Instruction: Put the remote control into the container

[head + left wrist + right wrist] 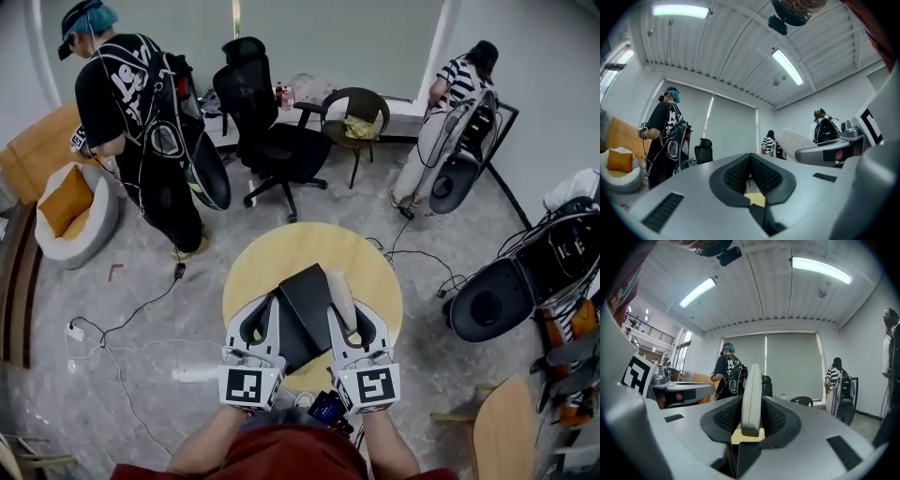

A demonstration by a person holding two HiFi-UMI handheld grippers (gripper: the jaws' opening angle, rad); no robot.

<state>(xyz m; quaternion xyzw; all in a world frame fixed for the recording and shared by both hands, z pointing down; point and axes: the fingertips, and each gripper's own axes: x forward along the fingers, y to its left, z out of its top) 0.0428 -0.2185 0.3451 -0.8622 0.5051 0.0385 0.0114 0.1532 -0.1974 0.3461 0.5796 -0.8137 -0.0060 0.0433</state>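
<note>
Right gripper (352,328) is clamping the remote (339,286) just right of the black container (305,314) on the table (281,248), left gripper (267,323) is sitting closed and empty beside it, so only the drop-in is remaining.

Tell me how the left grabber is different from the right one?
The right gripper grips the pale remote control; the left gripper holds nothing. The right gripper's jaws stand apart on the remote control; the left gripper's jaws are together. Both are grey and hang over the round table.
</note>
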